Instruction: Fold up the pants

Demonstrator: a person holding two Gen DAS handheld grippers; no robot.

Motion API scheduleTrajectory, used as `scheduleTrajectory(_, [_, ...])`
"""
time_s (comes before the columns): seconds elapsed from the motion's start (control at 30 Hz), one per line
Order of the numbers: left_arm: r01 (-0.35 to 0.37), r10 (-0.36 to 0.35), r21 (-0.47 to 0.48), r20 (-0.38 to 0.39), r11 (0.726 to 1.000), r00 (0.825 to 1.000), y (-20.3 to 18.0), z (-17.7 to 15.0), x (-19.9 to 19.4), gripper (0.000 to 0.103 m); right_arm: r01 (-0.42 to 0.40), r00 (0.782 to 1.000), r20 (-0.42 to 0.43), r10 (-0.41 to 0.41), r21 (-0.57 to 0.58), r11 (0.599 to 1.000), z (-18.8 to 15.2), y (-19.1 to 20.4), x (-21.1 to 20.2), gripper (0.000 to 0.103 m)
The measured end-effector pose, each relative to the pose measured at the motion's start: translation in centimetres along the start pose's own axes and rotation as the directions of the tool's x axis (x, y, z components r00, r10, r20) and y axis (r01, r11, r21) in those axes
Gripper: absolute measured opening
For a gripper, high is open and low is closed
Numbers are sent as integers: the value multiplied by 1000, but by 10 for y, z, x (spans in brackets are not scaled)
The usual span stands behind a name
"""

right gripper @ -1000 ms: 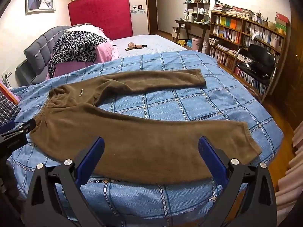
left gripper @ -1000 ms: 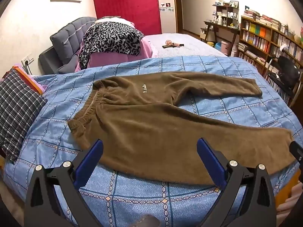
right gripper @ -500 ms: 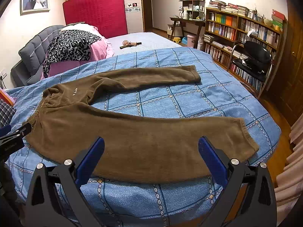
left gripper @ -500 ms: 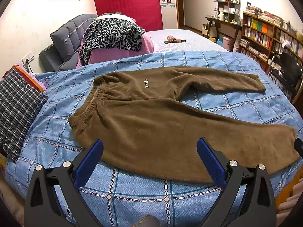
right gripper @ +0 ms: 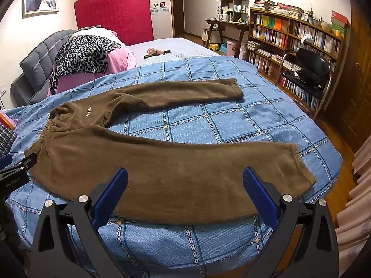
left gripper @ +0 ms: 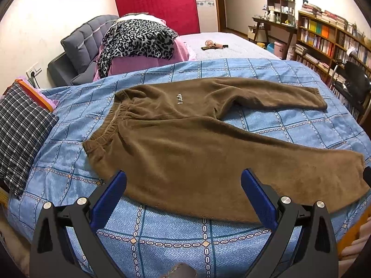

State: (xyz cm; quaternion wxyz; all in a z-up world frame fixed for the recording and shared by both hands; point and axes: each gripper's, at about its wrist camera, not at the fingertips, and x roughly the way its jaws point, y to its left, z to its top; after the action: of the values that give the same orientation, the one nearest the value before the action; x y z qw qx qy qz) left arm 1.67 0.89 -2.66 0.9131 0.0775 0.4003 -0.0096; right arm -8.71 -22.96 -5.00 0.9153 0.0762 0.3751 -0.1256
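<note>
Brown fleece pants (left gripper: pixel 185 143) (right gripper: pixel 162 162) lie flat on a blue checked bedspread (left gripper: pixel 174 231) (right gripper: pixel 231 120), waistband to the left, both legs spread apart toward the right. My left gripper (left gripper: pixel 183 192) hovers open above the near edge of the nearer leg, nothing between its blue pads. My right gripper (right gripper: pixel 185 190) is open too, over the same leg further toward the cuff (right gripper: pixel 301 162). The left gripper's black body (right gripper: pixel 14 173) shows at the left edge of the right wrist view.
A checked pillow (left gripper: pixel 20 134) lies at the bed's left. A leopard-print blanket on pink bedding (left gripper: pixel 136 41) sits at the head by a grey headboard. Bookshelves (right gripper: pixel 296 41) and a black chair (right gripper: pixel 310 69) stand to the right. Small items (right gripper: pixel 155 52) rest on the far mattress.
Both grippers have risen and tilted slightly, so the pants sit a little lower and farther in view. The pants have not moved and both grippers stay open.
</note>
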Motion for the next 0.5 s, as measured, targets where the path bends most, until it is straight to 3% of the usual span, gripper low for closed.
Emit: scheduleTrajectory(0.5, [-9,9,-9,-15,1000,1000,4,-1,7,98,0,1000,-23,0,11,1000,0,-2,11,101])
